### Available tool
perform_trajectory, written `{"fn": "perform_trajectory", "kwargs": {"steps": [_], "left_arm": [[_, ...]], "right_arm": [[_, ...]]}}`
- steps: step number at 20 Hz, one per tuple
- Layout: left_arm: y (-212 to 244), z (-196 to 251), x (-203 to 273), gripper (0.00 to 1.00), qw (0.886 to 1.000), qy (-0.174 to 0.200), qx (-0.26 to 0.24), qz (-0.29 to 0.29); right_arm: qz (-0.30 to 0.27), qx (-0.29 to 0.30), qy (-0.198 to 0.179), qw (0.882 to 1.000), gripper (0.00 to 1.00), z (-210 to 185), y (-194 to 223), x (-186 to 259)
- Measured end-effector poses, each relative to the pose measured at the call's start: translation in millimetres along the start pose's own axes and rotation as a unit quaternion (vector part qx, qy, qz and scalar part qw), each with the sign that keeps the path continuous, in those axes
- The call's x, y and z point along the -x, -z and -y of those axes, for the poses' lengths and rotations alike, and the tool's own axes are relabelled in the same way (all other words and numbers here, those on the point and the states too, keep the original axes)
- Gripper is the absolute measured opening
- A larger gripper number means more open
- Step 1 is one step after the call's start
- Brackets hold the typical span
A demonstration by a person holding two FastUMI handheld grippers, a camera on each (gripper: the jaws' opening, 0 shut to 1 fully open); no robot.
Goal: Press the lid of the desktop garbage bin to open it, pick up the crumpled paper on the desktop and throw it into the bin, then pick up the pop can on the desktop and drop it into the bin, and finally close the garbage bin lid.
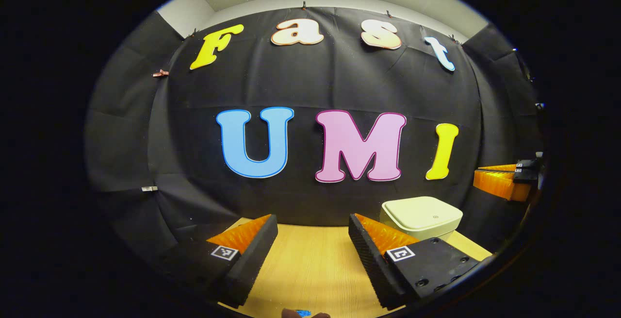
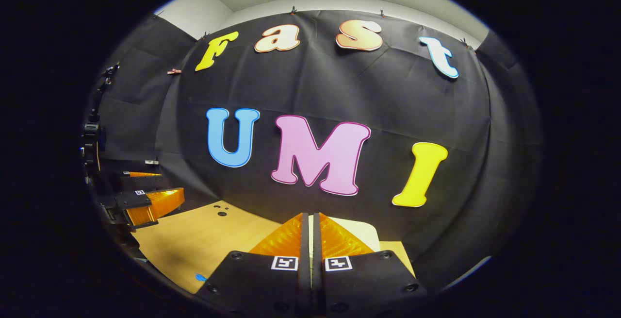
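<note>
The cream desktop bin (image 1: 422, 216) stands on the wooden table (image 1: 310, 264) at the back right, against the black cloth, with its lid down. My left gripper (image 1: 313, 230) hovers open over the table, left of the bin, with nothing between its fingers. In the right gripper view, my right gripper (image 2: 310, 217) is shut with nothing in it, its fingers pressed together and pointing at the bin (image 2: 364, 233), which peeks out behind them. The right gripper (image 1: 480, 173) also shows at the far right of the left gripper view, above and beyond the bin.
The left gripper (image 2: 167, 187) hangs over the table's left side in the right gripper view. A few small holes (image 2: 220, 211) mark the tabletop near the cloth. A small blue spot (image 2: 200, 277) lies near the table's front edge.
</note>
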State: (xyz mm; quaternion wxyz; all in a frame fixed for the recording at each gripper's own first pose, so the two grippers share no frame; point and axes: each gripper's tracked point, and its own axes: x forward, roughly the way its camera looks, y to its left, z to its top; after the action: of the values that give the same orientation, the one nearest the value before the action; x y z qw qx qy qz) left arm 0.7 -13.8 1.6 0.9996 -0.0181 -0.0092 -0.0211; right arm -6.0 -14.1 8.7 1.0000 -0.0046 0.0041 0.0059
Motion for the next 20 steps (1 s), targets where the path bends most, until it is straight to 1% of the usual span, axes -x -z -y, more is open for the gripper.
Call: {"fn": "perform_trajectory", "kwargs": {"steps": [2,3,5,7,9,11,13,17,20], "left_arm": [[-0.2,0.3,-2.2,0.95,1.000,0.003,0.003,0.000],[0.0,0.7,-2.3,0.95,1.000,0.005,0.003,0.000],[1.9,1.8,-4.4,0.95,1.000,0.007,-0.001,-0.001],[3.2,3.6,-5.2,0.95,1.000,0.012,-0.003,-0.002],[2.9,5.8,-6.9,0.95,1.000,0.016,-0.003,-0.003],[1.9,8.3,-7.5,0.95,1.000,0.019,-0.006,-0.001],[0.6,11.2,-6.7,0.95,1.000,0.022,-0.010,0.001],[1.3,17.6,-7.5,0.95,1.000,0.030,-0.009,0.001],[-1.0,18.7,-9.0,0.95,0.999,0.032,-0.011,0.003]], "right_arm": [[-0.019,-0.010,-0.006,1.000,0.05,3.1,5.5,-2.4],[-0.026,-0.013,0.000,1.000,0.05,10.6,5.5,-3.2],[-0.025,-0.018,0.004,1.000,0.05,20.4,-2.0,-7.3],[-0.031,-0.009,0.002,0.999,0.05,26.8,-2.7,-16.2],[-0.055,-0.001,-0.007,0.998,0.05,29.2,6.6,-27.2],[-0.085,-0.005,-0.018,0.996,0.05,29.1,20.1,-38.3],[-0.105,-0.004,-0.012,0.994,0.05,35.4,30.2,-48.3],[-0.141,-0.020,-0.019,0.990,0.05,36.3,50.9,-68.6],[-0.175,-0.021,-0.017,0.984,0.05,41.9,77.9,-82.2]]}}
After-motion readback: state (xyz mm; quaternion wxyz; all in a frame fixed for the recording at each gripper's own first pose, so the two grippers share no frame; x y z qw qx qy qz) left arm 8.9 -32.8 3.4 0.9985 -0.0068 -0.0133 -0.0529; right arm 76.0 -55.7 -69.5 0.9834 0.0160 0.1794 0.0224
